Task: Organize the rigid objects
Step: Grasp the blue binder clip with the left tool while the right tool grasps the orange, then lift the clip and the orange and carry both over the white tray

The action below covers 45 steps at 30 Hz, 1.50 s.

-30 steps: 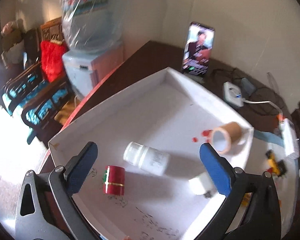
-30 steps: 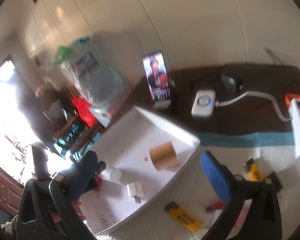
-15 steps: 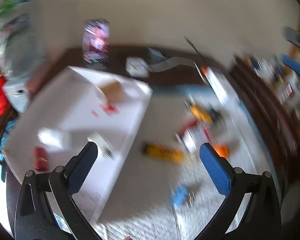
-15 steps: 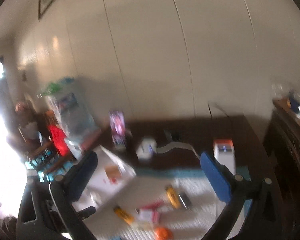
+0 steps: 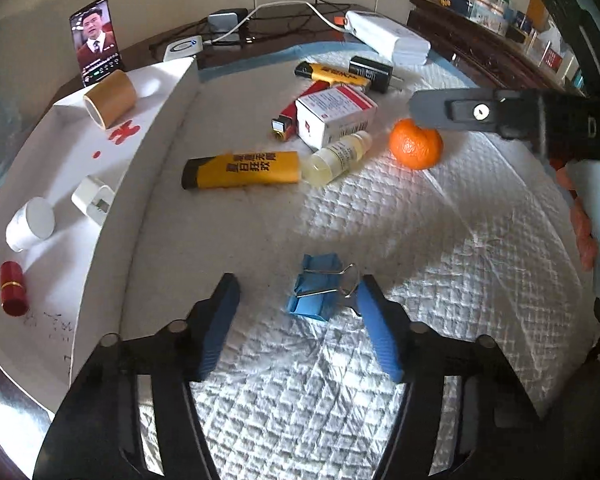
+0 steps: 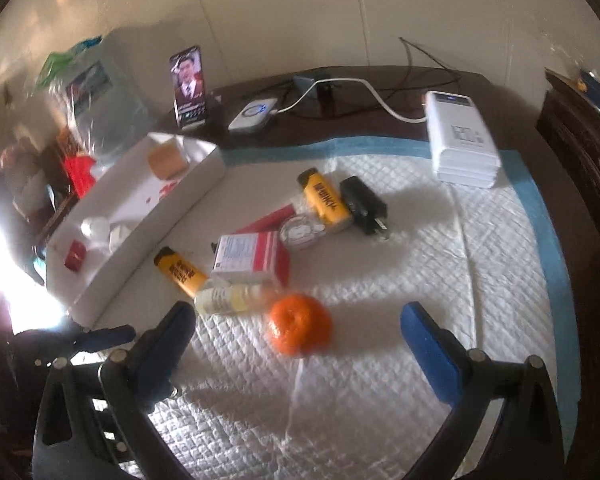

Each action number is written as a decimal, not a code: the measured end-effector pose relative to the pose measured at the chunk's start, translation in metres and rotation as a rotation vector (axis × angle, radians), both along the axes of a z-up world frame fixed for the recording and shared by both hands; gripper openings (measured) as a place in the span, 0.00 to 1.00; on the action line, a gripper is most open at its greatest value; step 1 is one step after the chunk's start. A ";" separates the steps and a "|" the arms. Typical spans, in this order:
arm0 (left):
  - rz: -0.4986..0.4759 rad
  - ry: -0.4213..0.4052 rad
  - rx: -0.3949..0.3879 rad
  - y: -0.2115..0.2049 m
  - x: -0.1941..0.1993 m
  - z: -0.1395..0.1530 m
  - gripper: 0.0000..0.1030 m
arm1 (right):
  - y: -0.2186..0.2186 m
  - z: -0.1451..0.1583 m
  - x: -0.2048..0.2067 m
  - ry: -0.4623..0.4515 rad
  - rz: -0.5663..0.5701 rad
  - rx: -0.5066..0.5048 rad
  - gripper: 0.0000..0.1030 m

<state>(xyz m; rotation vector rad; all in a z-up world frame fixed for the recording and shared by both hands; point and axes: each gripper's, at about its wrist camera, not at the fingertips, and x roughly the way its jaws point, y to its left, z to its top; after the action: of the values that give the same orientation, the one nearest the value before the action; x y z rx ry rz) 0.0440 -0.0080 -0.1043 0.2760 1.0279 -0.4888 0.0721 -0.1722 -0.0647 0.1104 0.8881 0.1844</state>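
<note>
The blue binder clip (image 5: 318, 290) lies in the lower centre of the left wrist view, between the spread fingers of the left gripper (image 5: 298, 322) and nearer its right finger, whose tip is just beside the clip's wire handles. The clip's long axis runs roughly top to bottom of the frame. That gripper is wide open and holds nothing, pitched down at the quilted pad (image 5: 440, 240). The right gripper (image 6: 300, 344), also wide open and empty, hovers over the tangerine (image 6: 300, 330). The left is nearer the clip. The white tray (image 5: 140, 168) sits at frame left.
</note>
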 end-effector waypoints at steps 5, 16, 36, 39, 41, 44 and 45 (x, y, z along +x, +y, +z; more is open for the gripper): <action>0.008 -0.001 -0.027 0.004 0.004 0.002 0.38 | 0.004 -0.010 0.008 0.016 -0.007 -0.023 0.95; 0.004 -0.030 -0.016 0.000 0.002 0.003 0.22 | 0.021 -0.031 0.013 0.060 0.051 -0.113 0.58; 0.029 -0.116 -0.117 0.015 -0.005 0.039 0.05 | 0.002 0.020 -0.003 -0.062 0.029 -0.045 0.39; 0.040 -0.175 -0.129 0.017 -0.004 0.059 0.05 | 0.007 0.043 -0.010 -0.128 0.045 -0.035 0.39; 0.057 -0.200 -0.136 0.019 -0.002 0.070 0.05 | 0.012 0.055 -0.012 -0.163 0.058 -0.027 0.39; 0.083 -0.226 -0.148 0.022 0.001 0.084 0.05 | 0.019 0.070 -0.015 -0.202 0.080 -0.015 0.39; 0.091 -0.232 -0.153 0.024 0.002 0.088 0.05 | 0.022 0.074 -0.016 -0.212 0.087 -0.014 0.39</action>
<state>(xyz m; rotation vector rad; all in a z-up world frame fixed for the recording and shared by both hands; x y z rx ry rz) 0.0460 0.0164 -0.0165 0.1445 0.7693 -0.4391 0.0565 -0.1499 0.0093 0.0384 0.6827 0.2663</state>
